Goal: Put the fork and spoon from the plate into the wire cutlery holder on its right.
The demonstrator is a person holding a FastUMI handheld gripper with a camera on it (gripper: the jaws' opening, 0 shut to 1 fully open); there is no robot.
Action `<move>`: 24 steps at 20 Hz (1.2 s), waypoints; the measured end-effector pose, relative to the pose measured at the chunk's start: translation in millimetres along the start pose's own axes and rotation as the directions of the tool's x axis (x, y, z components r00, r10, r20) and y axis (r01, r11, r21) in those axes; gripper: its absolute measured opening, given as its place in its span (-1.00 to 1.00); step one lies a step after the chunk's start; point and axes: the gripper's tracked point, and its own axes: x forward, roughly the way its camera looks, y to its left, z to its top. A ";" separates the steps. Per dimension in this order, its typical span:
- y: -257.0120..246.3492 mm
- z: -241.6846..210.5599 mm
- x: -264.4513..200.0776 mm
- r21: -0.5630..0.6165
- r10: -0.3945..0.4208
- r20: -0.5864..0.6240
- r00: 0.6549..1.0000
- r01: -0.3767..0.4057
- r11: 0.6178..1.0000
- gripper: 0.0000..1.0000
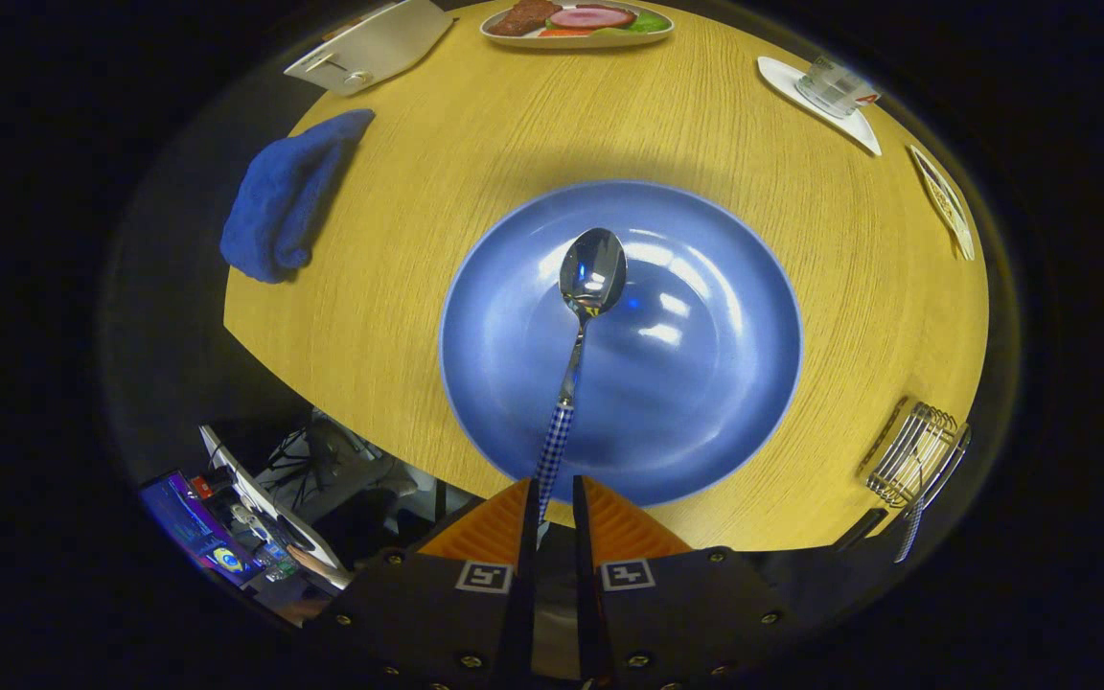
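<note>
My gripper [552, 498] is shut on the checked handle of a metal spoon [590, 278]. The spoon points straight ahead from between the fingers, its bowl over the middle of a big blue plate [705, 383] on the round wooden table. Whether the bowl touches the plate or hangs above it I cannot tell. The wire cutlery holder [916, 450] stands to the right of the plate near the table's edge. A checked handle, seemingly the fork [911, 532], sticks out of it toward me.
A blue cloth [288, 196] lies on the table's left edge. Beyond the plate are a dish of food [576, 21], a white flat object [375, 43], a glass on a white saucer [835, 88] and a small patterned dish [943, 199]. Screens [197, 527] sit below left.
</note>
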 end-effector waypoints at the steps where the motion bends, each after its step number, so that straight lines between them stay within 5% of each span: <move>1: -0.4 1.8 4.3 -0.002 -0.006 -0.001 1.000 0.006 1.000 -0.62; 24: -10.5 14.3 32.8 -0.043 -0.086 -0.057 0.995 0.083 0.996 -0.61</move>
